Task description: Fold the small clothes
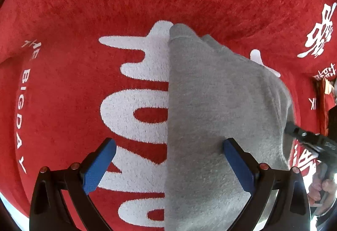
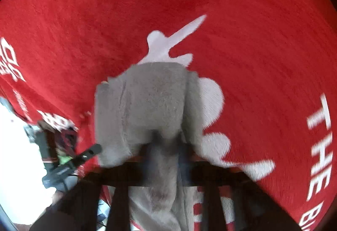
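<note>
A small grey fleece garment (image 1: 219, 109) lies on a red cloth with white lettering (image 1: 105, 10), its straight folded edge running down the middle of the left wrist view. My left gripper (image 1: 168, 163) is open, its blue pads (image 1: 99, 165) straddling that edge just above the fabric. In the blurred right wrist view the same grey garment (image 2: 147, 104) is bunched and lifted from the red cloth (image 2: 263, 62). My right gripper (image 2: 166, 157) is shut on a fold of it. The right gripper also shows at the right edge of the left wrist view (image 1: 311, 142).
The red cloth covers the whole work surface. Its edge drops away at the left in the right wrist view, next to a bright white area (image 2: 16, 146). The other gripper's dark body (image 2: 63, 159) shows at the lower left there.
</note>
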Motion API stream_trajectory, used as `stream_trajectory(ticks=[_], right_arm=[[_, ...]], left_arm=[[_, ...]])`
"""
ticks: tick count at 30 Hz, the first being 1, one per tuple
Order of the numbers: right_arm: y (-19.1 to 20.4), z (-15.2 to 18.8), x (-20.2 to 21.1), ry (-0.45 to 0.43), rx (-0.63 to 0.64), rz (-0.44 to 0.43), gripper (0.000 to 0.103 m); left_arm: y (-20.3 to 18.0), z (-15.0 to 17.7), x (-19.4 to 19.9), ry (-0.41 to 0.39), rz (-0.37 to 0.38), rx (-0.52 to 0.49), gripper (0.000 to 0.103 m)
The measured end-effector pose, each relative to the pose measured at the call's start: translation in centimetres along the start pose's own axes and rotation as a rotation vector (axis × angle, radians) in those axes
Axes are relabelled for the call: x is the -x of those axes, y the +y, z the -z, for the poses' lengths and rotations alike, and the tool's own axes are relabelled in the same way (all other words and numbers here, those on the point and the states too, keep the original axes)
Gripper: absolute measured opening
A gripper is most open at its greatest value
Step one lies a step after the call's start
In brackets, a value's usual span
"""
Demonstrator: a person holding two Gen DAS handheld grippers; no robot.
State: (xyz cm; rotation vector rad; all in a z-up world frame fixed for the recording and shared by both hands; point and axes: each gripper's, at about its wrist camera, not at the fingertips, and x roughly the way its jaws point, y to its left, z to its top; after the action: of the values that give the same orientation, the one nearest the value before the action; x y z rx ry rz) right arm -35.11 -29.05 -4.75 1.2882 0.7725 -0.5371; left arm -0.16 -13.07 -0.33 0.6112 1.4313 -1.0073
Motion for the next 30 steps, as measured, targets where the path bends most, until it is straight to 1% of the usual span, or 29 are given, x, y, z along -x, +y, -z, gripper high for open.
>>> stream_trajectory(ticks=[2, 4, 7, 8, 9, 13, 15, 16, 17, 18, 19, 23, 27, 29, 30], right_arm=[[1.7, -0.4, 0.6, -0.027, 0.079, -0.038, 0.008], [2.3, -0.7, 1.0, -0.048, 0.118, -0.019, 0.008], [-0.2, -1.0, -0.3, 0.0, 0.062, 0.065, 0.008], [-1.0, -0.8, -0.6, 0.012, 0.043, 0.067, 0.008], [-1.4, -0.5, -0.4, 0.004, 0.029, 0.06, 0.008], [-1.6, 0.4, 1.2, -0.015, 0.009, 0.087, 0.009], [-1.9, 0.7, 2.0, -0.009, -0.02, 0.049, 0.01], [-2.2, 0.8, 2.1, 0.012, -0.044, 0.013, 0.015], [-2.5, 1.0, 2.1, 0.033, -0.064, -0.02, 0.036], [-3.0, 1.2, 2.1, 0.049, -0.078, -0.036, 0.051], [-3.2, 1.5, 2.1, 0.059, -0.087, -0.052, 0.07], [-4.8, 2.1, 1.8, 0.072, -0.144, -0.117, 0.07], [-6.4, 2.5, 1.5, 0.079, -0.212, -0.197, 0.07], [-6.5, 2.5, 1.4, 0.08, -0.21, -0.201, 0.07], [-6.2, 2.3, 1.6, 0.066, -0.194, -0.173, 0.07]], left_arm=[[-0.5, 0.0, -0.2, -0.007, -0.009, -0.006, 0.102], [-0.4, 0.0, -0.5, -0.001, -0.011, -0.009, 0.102], [-0.3, 0.1, -0.6, 0.009, 0.002, 0.0, 0.102], [-0.5, 0.1, -0.5, 0.007, -0.005, -0.006, 0.102], [-0.6, 0.2, -0.4, 0.002, -0.011, -0.018, 0.102], [-0.8, 0.5, -0.2, 0.007, -0.013, -0.057, 0.102], [-0.3, 0.6, 0.1, 0.01, 0.004, -0.056, 0.102], [0.0, 0.6, 0.3, 0.01, 0.022, -0.052, 0.102], [0.4, 0.5, 0.5, 0.011, 0.042, -0.045, 0.102], [0.8, 0.4, 0.6, 0.014, 0.061, -0.038, 0.102], [1.0, 0.3, 0.6, 0.02, 0.078, -0.032, 0.102], [2.2, 0.1, -0.6, 0.086, 0.172, -0.011, 0.102], [2.4, 0.4, -1.6, 0.135, 0.236, -0.005, 0.102], [1.9, 0.6, -1.8, 0.137, 0.228, -0.02, 0.102], [1.6, 0.6, -1.7, 0.127, 0.21, -0.031, 0.102]])
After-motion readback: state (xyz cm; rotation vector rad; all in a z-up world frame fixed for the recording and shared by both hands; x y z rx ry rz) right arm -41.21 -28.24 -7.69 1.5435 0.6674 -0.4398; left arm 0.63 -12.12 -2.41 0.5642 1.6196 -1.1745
